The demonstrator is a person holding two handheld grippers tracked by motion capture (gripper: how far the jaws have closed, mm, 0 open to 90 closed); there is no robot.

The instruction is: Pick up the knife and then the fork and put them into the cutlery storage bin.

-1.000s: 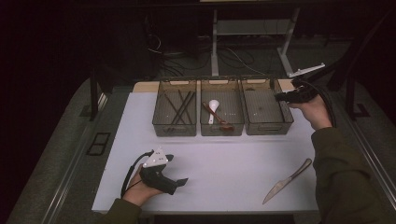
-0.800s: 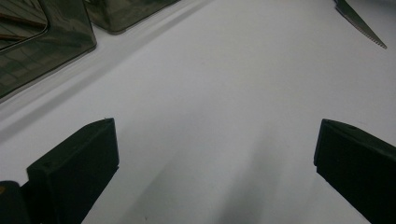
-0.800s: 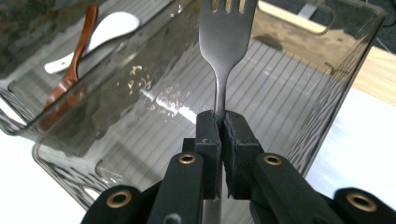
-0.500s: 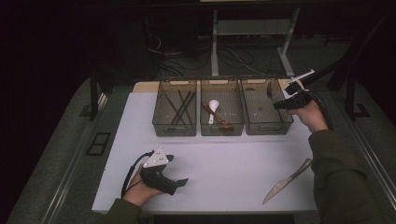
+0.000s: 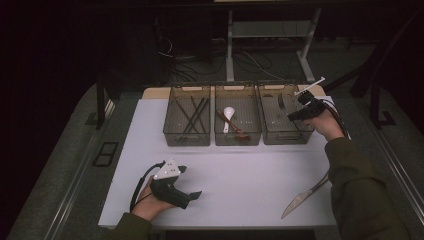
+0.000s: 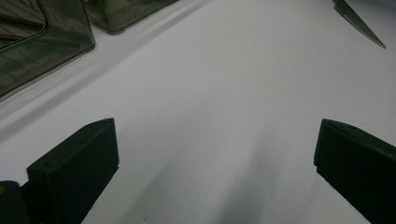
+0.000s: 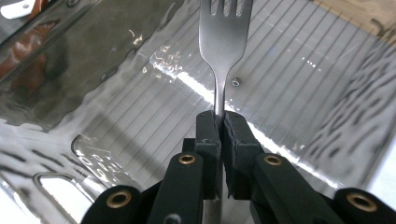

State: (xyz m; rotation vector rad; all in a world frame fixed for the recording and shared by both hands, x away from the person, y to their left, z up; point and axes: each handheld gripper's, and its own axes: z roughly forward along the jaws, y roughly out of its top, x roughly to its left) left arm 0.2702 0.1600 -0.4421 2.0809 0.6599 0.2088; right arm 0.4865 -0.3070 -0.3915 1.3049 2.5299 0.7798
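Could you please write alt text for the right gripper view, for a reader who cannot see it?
The right gripper has its two black jaws shut on the handle of a metal fork, tines pointing away from the camera. Below the fork lies the ribbed floor of a clear plastic bin; a neighbouring bin with a brown utensil sits upper left.

Fork (image 7: pixel 223 42): silver, shiny. Right gripper (image 7: pixel 222 122): black fingers (image 7: pixel 208 135), brass-coloured rivets. Bins (image 5: pixel 187 121): smoky grey, see-through, ribbed floor lines. Bench (image 5: pixel 250 165): white. Spoon (image 5: pixel 228 116): white. Knife (image 5: pixel 305 196): silver.
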